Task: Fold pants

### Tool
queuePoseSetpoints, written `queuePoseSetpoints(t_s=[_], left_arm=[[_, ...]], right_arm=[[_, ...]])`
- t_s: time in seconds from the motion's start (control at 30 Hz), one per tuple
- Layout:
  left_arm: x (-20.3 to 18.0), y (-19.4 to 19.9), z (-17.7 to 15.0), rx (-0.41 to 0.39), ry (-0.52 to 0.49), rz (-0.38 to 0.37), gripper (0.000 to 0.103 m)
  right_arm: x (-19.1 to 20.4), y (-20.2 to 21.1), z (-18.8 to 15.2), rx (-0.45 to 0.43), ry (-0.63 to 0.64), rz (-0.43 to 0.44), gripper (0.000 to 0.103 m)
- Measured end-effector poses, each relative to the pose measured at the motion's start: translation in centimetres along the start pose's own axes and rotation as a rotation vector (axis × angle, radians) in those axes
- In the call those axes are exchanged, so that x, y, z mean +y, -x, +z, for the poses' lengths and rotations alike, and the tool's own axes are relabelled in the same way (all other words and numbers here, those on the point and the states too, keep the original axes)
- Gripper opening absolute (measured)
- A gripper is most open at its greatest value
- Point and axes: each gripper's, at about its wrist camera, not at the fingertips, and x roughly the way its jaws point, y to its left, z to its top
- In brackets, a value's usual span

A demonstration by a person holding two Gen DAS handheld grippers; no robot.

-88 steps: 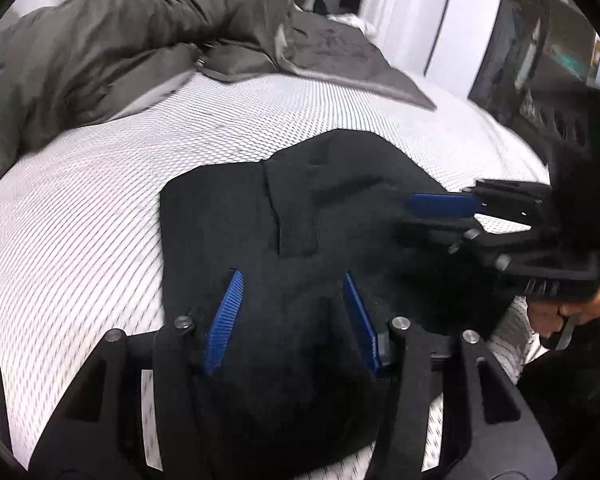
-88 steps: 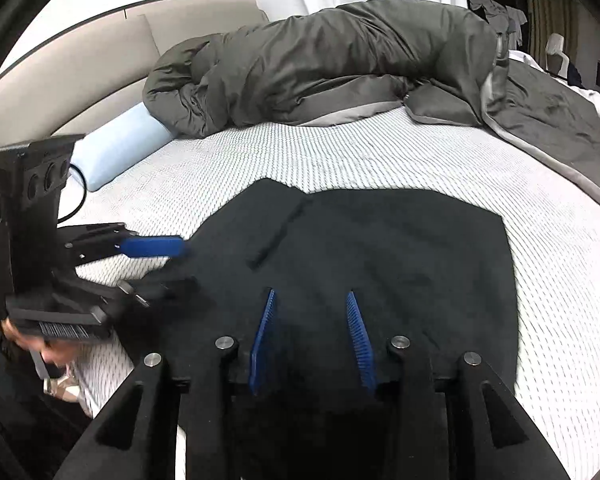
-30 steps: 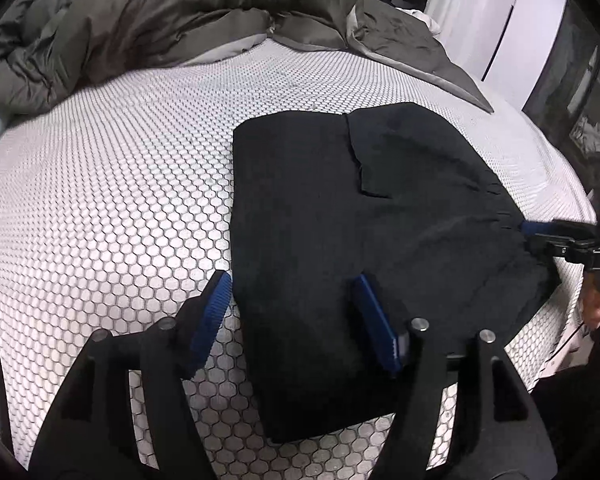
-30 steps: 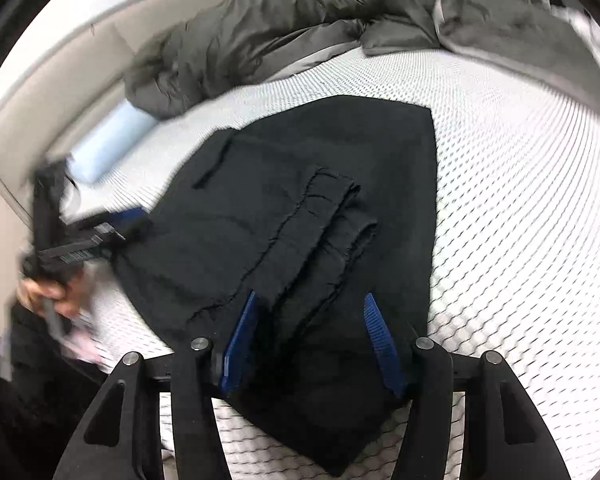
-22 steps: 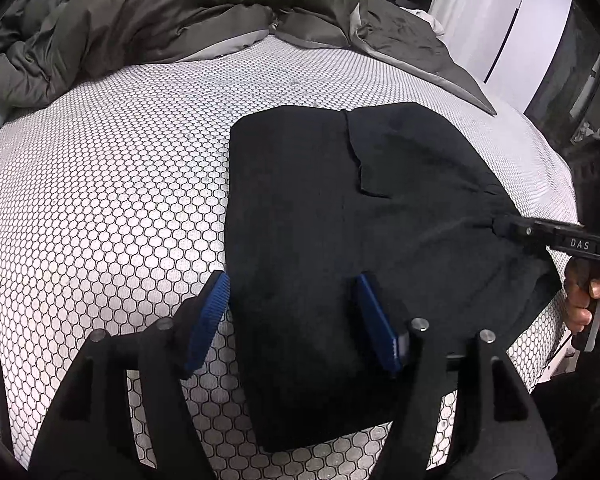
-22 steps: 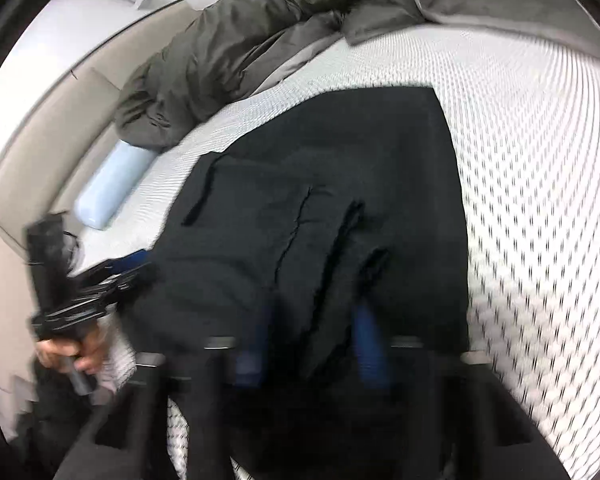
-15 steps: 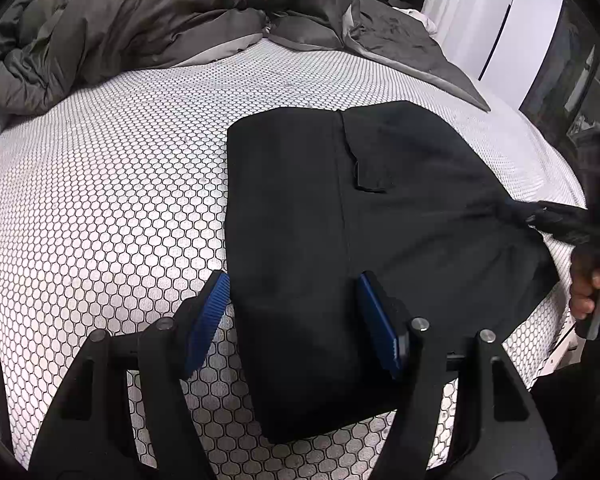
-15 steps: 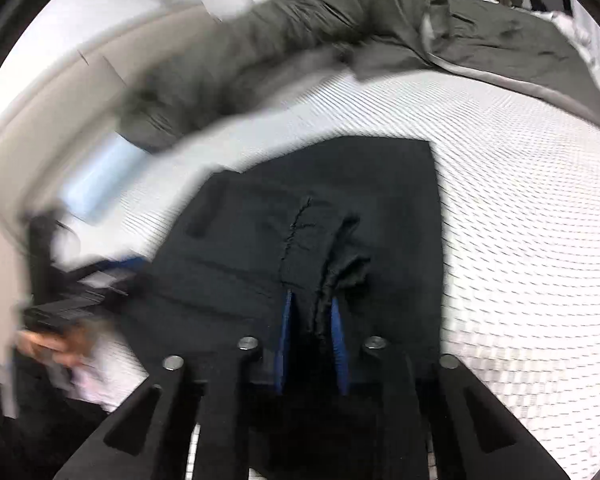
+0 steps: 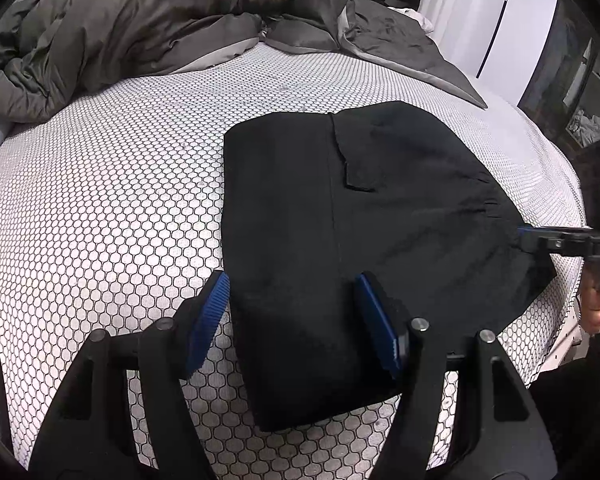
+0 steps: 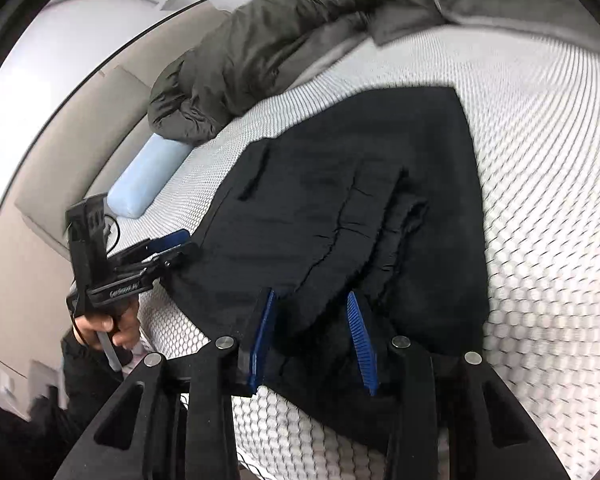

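Observation:
The black pants [image 9: 340, 208] lie folded into a rough rectangle on the honeycomb-patterned mattress [image 9: 112, 200]. My left gripper [image 9: 292, 320] is open, its blue pads straddling the near left edge of the pants. It also shows in the right wrist view [image 10: 172, 242] at the pants' left edge. My right gripper [image 10: 312, 336] is open over the gathered waistband [image 10: 380, 232] at the near edge of the pants [image 10: 340, 200]. In the left wrist view the right gripper [image 9: 540, 240] sits at the pants' right corner.
A crumpled grey duvet [image 9: 160, 20] lies across the far side of the bed. A light blue pillow [image 10: 148, 176] rests by the headboard [image 10: 60, 128]. White wardrobe doors [image 9: 492, 20] and dark shelving stand at the right beyond the bed edge.
My right gripper closed on the waistband half a second ago and is open again now. It has shifted and tilted at the near edge. My left gripper has stayed open and hardly moved.

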Motion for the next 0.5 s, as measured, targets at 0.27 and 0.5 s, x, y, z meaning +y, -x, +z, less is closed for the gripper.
queuePoseSetpoints(t_s=[0.27, 0.5], left_arm=[[0.0, 0.9, -0.1, -0.022, 0.002, -0.025, 0.063], [-0.4, -0.1, -0.7, 0.019, -0.036, -0.013, 0.065]], right_arm=[[3.4, 1.3, -0.2, -0.093, 0.09, -0.044, 0.006], [1.3, -0.2, -2.2, -0.004, 0.075, -0.193, 0.008]])
